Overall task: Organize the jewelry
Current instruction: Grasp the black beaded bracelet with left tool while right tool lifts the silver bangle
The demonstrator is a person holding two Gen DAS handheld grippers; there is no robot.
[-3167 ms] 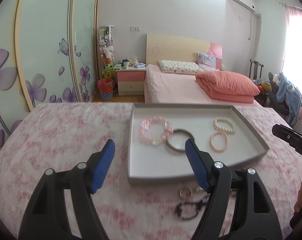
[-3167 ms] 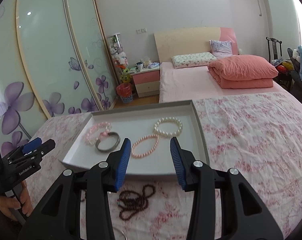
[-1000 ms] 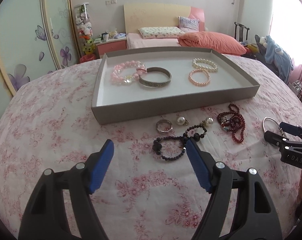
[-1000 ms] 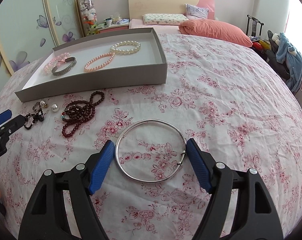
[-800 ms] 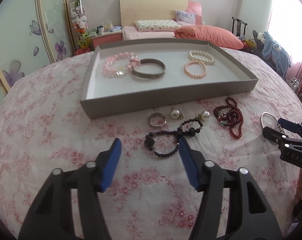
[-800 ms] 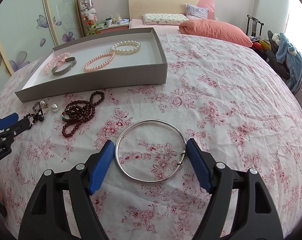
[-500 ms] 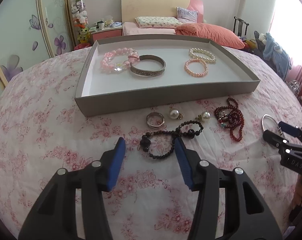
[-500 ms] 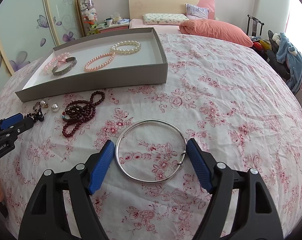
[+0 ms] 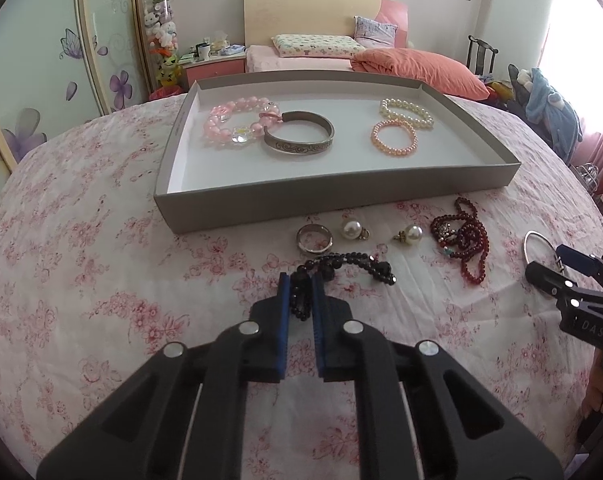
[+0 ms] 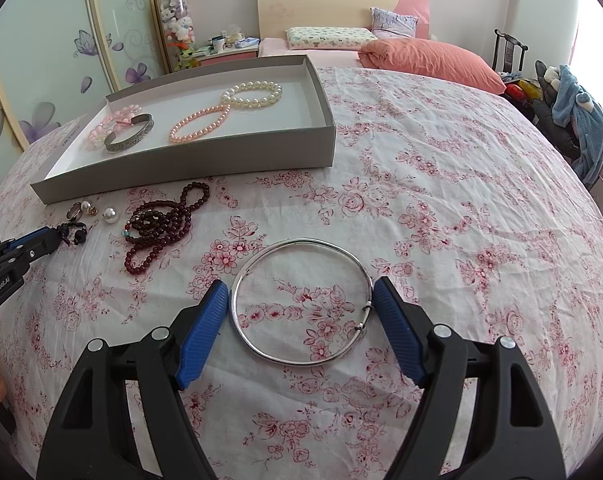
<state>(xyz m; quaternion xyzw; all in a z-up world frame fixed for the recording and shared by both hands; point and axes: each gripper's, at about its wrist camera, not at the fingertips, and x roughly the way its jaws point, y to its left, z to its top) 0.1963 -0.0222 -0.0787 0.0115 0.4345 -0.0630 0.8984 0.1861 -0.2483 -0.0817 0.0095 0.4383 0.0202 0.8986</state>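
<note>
My left fingers (image 9: 301, 292) have just been closing and now pinch one end of the black bead bracelet (image 9: 353, 266), its glossy faceted beads bunched between the blue ribbed pads while the other end trails on the floral cloth. That cloth, white with pink printed roses and lightly creased, covers the round worktop (image 10: 441, 184). The landmark is the shallow grey cardboard tray (image 9: 301, 204), matte outside and white inside. Inside it lie a chunky pink bead bracelet (image 9: 237, 126), an engraved open metal cuff (image 9: 299, 138) touching it, a salmon pearl bracelet (image 9: 394, 138) and a cream pearl bracelet (image 9: 406, 112) just behind. Outside the tray, just in front of its near wall, sit a plain silver ring (image 9: 314, 237), two round pearl earrings (image 9: 351, 229) with gold-toned fittings, and a tangled dark red bead string (image 9: 463, 238); the black bracelet is just in front of these. My right fingers (image 10: 299, 304) stand spread, either side of the thin polished silver bangle (image 10: 301, 304), a smooth round hoop with a small clasp lying flat on the cloth, well in front of the tray; I cannot tell if the pads touch it.
</note>
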